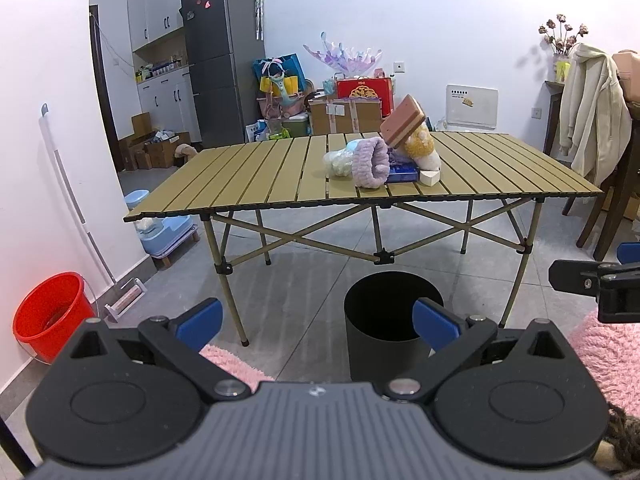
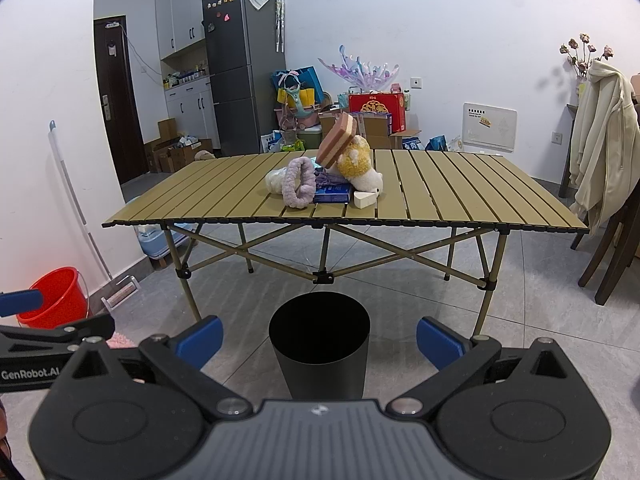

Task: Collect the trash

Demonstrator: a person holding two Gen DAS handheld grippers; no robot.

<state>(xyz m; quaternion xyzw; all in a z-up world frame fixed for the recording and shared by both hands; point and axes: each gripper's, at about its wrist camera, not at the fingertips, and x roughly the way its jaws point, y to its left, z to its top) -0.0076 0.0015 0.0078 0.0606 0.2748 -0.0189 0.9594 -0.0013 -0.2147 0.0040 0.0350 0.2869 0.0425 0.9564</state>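
A pile of items lies on the slatted folding table (image 1: 260, 176) (image 2: 460, 192): a clear plastic bag (image 1: 338, 162) (image 2: 276, 180), a purple fuzzy band (image 1: 372, 164) (image 2: 298, 184), a pink-and-cream sponge (image 1: 404, 122) (image 2: 338, 138), a yellow plush toy (image 1: 422, 148) (image 2: 358, 164), a blue pack (image 1: 402, 174) (image 2: 332, 194) and a white wedge (image 1: 430, 178) (image 2: 365, 199). A black bin (image 1: 384, 344) (image 2: 320, 360) stands on the floor in front of the table. My left gripper (image 1: 318, 320) and right gripper (image 2: 320, 338) are open and empty, low, well short of the table.
A red bucket (image 1: 48, 316) (image 2: 56, 296) and a mop stand by the left wall. A pink rug (image 1: 608, 356) lies near me. A chair with a cream jacket (image 1: 592, 112) (image 2: 604, 152) stands right of the table. A fridge and boxes stand behind it.
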